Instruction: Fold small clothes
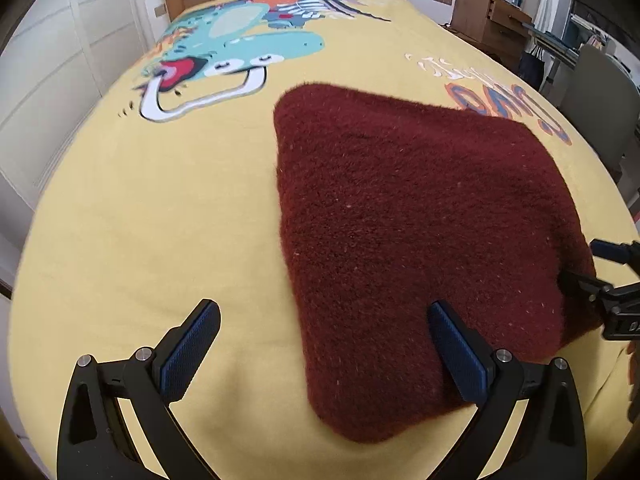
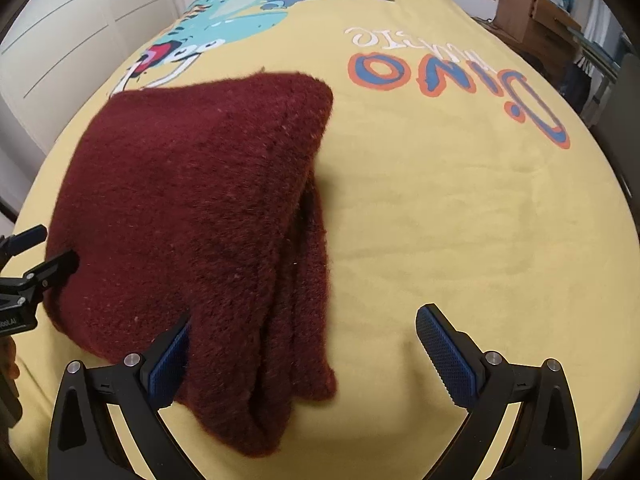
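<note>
Maroon knit, the folded garment (image 1: 420, 240) lies on the yellow bedspread (image 1: 160, 220) between both grippers, long axis running away from them. The left gripper (image 1: 324, 352) and the right gripper (image 2: 302, 354) gape wide, empty — each straddling a near corner, equally close.

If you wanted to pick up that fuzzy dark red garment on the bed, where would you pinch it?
Probably the near right corner of the red garment, coming in from the right side. There the folded layers stack up with open edges showing, so one finger could slide under. The right gripper is already open around that corner. The left side is a smooth fold lying flat on the yellow bedspread.
</note>
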{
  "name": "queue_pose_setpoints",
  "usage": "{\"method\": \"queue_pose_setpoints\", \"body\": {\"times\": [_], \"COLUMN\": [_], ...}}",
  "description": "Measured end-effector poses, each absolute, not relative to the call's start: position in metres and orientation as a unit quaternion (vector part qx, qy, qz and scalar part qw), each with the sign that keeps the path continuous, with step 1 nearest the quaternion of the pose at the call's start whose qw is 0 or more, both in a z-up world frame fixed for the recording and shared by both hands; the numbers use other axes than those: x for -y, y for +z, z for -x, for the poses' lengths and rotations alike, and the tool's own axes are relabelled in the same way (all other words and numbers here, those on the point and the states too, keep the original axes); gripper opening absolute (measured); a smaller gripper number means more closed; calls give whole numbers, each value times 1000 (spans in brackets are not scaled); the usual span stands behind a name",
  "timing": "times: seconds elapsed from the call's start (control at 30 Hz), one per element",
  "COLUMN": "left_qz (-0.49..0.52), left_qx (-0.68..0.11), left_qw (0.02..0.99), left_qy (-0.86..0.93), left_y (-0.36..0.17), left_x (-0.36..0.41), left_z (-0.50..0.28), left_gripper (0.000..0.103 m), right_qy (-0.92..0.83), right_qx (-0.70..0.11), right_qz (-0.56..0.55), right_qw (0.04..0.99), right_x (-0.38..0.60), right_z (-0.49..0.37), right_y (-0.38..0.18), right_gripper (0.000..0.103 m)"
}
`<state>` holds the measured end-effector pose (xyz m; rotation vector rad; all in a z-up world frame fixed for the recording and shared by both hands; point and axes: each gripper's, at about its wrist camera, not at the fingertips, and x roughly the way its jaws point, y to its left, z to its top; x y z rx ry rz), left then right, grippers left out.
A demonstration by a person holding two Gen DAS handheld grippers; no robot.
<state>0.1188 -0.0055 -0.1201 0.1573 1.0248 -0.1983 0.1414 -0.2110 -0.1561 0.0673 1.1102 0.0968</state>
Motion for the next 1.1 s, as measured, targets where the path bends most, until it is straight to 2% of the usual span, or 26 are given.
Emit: {"method": "queue_pose_setpoints", "body": {"times": [0.47,0.63,1.1], "left_qz": [-67,-57,-78], "left_qx": [-458,-446,-462], "left_qw": [885,893,882], "left_qy": [-44,-32,-48], "left_y": [-23,0,-8], "left_x": [-4,-10,3], "left_z": [-61,-34,2], "left_gripper": [102,102,102], "right_qy": [23,3,-34], "right_qx": [-467,-455,-446], "right_qz": [-17,-8,-1], "right_qw": [884,891,894], "right_x": [211,218,232], "right_z": [-78,-50,4], "right_y": [-44,-19,1], "right_gripper": [103,103,103]}}
